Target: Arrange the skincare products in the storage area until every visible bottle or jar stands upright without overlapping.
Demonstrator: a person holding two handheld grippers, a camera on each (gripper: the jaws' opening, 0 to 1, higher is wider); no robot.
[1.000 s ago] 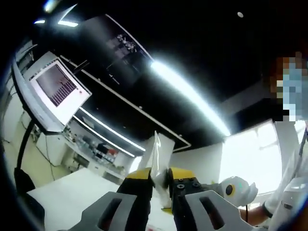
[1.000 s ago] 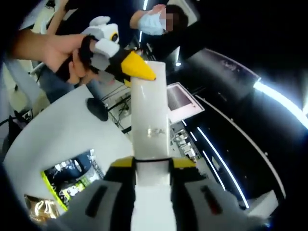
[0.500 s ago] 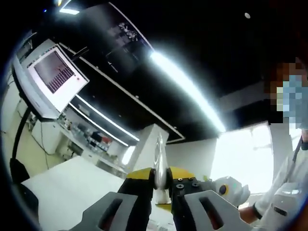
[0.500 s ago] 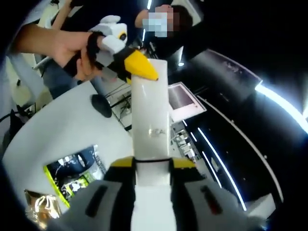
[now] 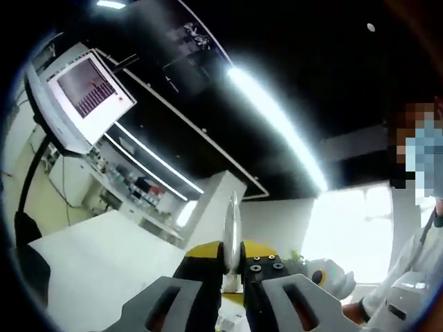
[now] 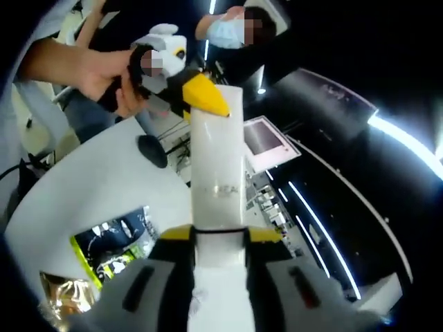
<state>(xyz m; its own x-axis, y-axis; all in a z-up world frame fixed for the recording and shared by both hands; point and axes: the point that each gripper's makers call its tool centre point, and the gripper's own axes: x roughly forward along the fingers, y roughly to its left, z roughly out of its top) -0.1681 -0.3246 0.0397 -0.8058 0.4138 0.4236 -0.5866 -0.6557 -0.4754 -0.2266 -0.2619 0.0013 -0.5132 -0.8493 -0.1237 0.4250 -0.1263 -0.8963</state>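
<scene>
Room for moving is wide: both tools are lifted well above the white tabletop (image 6: 83,187), whose curved edge runs along the lower left of the right gripper view, and dark ceiling with light strips lies behind them. A monitor (image 5: 83,97) on a stand rises at the tabletop's far side in the left gripper view.

Right tool (image 6: 219,235) is closed on the lower part of a white tube (image 6: 217,173), which stands up along the jaws with faint lettering on its face. Left tool (image 5: 231,259) is closed on the tube's flat crimped end, seen edge-on as a thin white blade (image 5: 232,221) between the yellow tips. In the right gripper view that left tool, yellow-tipped, meets the tube's top edge, with a person's hand (image 6: 104,72) gripping it. A glossy packet (image 6: 114,238) with a green border lies on the tabletop below, and a dark round thing (image 6: 152,149) sits farther back.

Compared with a second ago, both grips are unchanged; the views have only shifted slightly, the monitor sitting higher in the left gripper view.
</scene>
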